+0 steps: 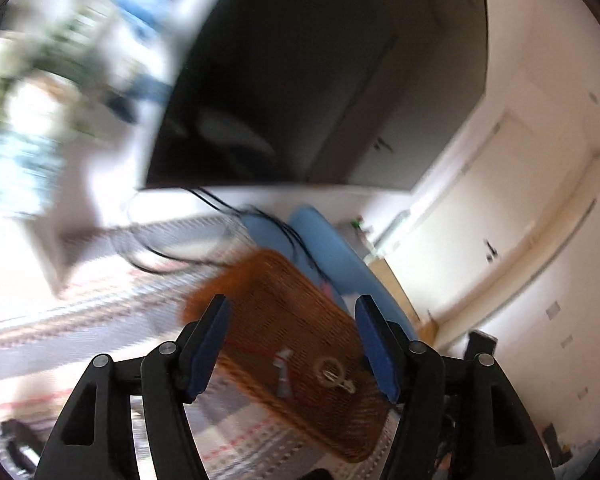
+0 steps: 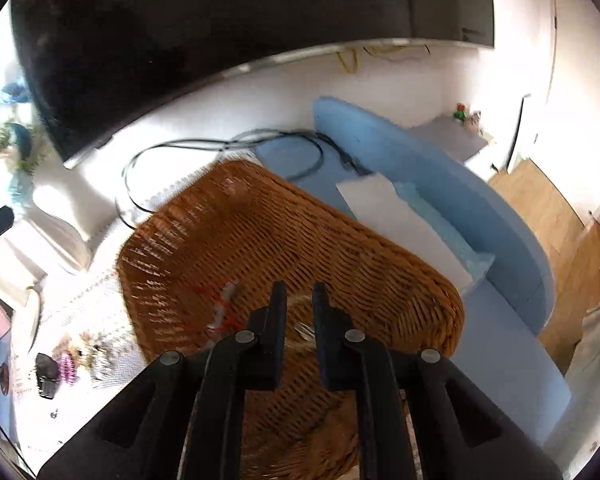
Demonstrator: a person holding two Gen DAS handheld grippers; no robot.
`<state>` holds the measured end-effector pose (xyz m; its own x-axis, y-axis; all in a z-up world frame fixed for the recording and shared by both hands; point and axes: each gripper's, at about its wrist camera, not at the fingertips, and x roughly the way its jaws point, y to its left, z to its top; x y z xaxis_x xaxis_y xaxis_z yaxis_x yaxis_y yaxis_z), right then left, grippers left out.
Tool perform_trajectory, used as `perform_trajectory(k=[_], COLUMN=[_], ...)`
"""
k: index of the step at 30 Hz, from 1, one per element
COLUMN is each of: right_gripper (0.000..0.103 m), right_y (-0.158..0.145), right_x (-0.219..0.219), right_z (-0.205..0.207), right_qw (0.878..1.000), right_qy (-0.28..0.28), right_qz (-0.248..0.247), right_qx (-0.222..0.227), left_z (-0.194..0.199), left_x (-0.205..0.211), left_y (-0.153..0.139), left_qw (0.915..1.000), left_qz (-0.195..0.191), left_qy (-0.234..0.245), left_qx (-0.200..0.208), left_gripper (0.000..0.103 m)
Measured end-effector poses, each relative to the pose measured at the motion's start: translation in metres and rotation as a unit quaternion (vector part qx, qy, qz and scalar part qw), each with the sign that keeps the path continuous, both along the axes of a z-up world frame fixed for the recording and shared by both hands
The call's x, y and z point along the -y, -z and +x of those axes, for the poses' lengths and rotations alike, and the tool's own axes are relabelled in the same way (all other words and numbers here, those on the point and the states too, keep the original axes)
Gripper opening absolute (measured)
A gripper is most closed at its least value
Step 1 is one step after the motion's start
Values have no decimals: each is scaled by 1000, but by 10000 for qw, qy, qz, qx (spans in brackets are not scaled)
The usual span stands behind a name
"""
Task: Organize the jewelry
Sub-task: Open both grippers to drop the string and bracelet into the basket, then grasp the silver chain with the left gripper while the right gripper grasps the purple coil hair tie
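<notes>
A brown wicker tray (image 1: 268, 280) (image 2: 260, 232) lies on a patterned cloth. In it rest a red string piece with a white tag (image 1: 282, 364) (image 2: 224, 308) and a round beige ring with a small metal charm (image 1: 332, 372) (image 2: 305, 330). My left gripper (image 1: 292, 300) hovers over the tray, its blue pads far apart and nothing between them. My right gripper (image 2: 300, 286) points down at the tray with only a narrow slit between its fingers. The ring shows through that slit, and I cannot tell whether the fingers touch it.
A large dark screen (image 2: 180, 40) stands behind the tray, with black cables (image 2: 220, 146) looping beneath it. Blue foam pieces (image 2: 440, 184) and a white sheet (image 2: 388, 208) lie to the right. More small jewelry (image 2: 72, 360) sits on the cloth at left. Wooden floor (image 2: 540, 200) lies beyond.
</notes>
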<state>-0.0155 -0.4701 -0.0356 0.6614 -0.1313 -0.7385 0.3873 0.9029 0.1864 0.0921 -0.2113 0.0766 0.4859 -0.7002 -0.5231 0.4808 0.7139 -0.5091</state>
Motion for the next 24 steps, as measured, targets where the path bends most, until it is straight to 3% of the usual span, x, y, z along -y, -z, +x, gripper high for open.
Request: perform_trajectory(k=[4,9,16,19,24], right_gripper=[16,31,35,35,34], right_y=[-21,-49,-53,-42,-11], right_x=[-18,-64,-143,-176,-210], right_z=[5,23,59,68,76], right_qw=[9990,9906,9639,9527,9398], right_qy=[-324,-1178,-2563,-2993,-3412], right_qz=[-43,-64,198,174,188], right_qx=[293,696,688,507,41], left_z=[-11,-33,-57,-60,-60], left_x=[-65,-145,-221,-230,-222], left_y=[-14,-13,43,76,126], left_qw=[9965,9830,9597,9549,9472], left_qz=[102,524,826,822,1002], left_qy=[-783,-1716,-2666,-2771,-2766], left_qx=[266,385,-333,-679,-1274], left_gripper=[67,67,66,65,54])
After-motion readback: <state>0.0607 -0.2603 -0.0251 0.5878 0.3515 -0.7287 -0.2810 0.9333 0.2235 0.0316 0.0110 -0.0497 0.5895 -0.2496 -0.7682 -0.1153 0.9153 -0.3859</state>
